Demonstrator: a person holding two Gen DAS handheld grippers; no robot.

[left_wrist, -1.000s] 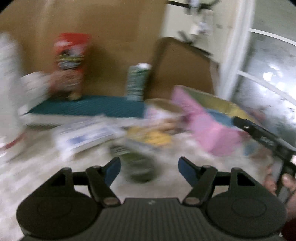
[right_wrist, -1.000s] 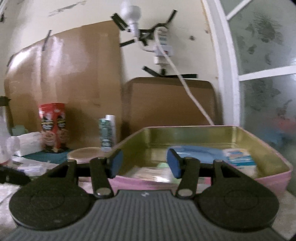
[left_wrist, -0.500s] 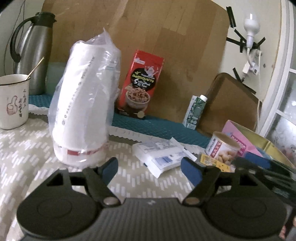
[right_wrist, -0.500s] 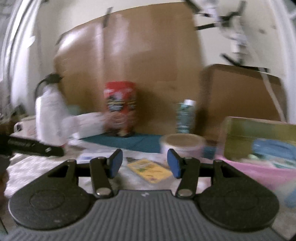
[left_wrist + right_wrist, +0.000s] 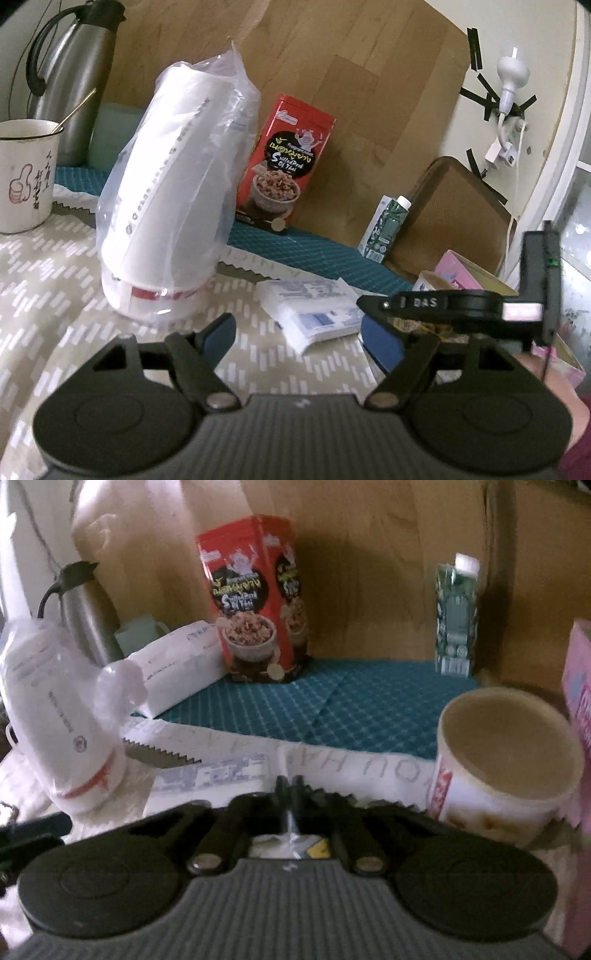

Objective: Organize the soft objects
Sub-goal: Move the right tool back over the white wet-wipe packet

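Note:
A white tissue pack (image 5: 314,306) with blue print lies on the patterned tablecloth, just beyond my open, empty left gripper (image 5: 299,332). The right gripper's black body (image 5: 454,306) crosses the left wrist view at the right. In the right wrist view my right gripper (image 5: 293,794) has its fingers closed together, low over a small yellow and white packet (image 5: 314,845) on the cloth. Whether it pinches the packet is hidden by the gripper body. A pink tin box (image 5: 465,273) stands at the right.
A bagged stack of white paper cups (image 5: 166,221) stands at the left, with a mug (image 5: 26,173) and steel thermos (image 5: 70,85) behind. A red snack box (image 5: 284,166), green carton (image 5: 386,229) and round paper tub (image 5: 502,760) stand near the blue mat (image 5: 332,701).
My right gripper has swung left from the pink tin, dropped toward the cloth and closed its fingers. My left gripper has swung left to face the cups and tissue pack, still open.

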